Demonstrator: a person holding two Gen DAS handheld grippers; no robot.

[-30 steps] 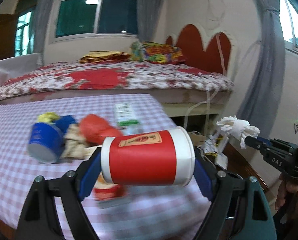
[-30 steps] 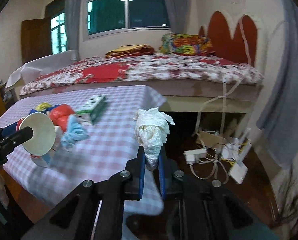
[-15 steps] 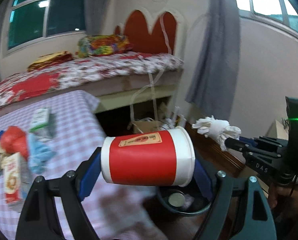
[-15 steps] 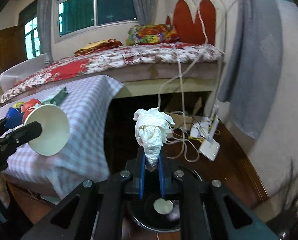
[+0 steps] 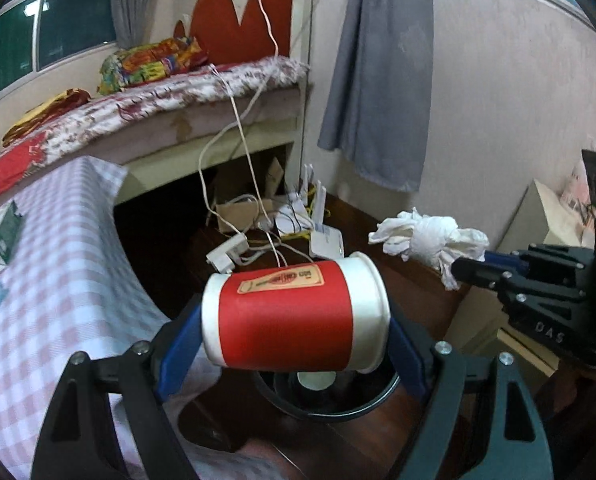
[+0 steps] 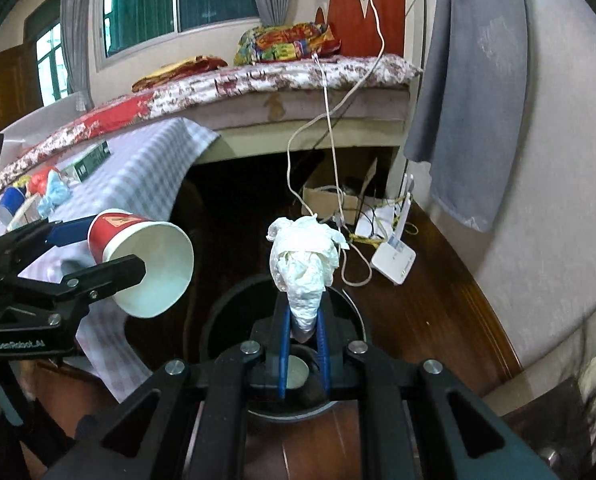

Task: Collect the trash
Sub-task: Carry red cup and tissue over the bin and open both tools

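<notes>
My left gripper (image 5: 293,320) is shut on a red and white paper cup (image 5: 289,316), held sideways by its two ends; the same cup (image 6: 137,256) shows at the left of the right wrist view. My right gripper (image 6: 304,320) is shut on a crumpled white tissue wad (image 6: 306,260), also seen as the tissue wad (image 5: 430,240) at the right of the left wrist view. Both hang over a round black trash bin (image 5: 330,400) on the floor, the bin (image 6: 225,308) lying straight below the tissue. A pale round item lies inside it.
A table with a checked cloth (image 6: 145,168) stands left of the bin, bearing more trash: a blue cup (image 6: 11,200), a red wad, a light blue wad (image 6: 53,196) and a green box (image 6: 91,160). Cables, a power strip (image 5: 227,252) and a router (image 6: 394,260) lie on the wooden floor below the bed.
Both grippers swung right from over the table to above the bin and sank a little, each keeping its hold. The bin has come into view beneath them.
</notes>
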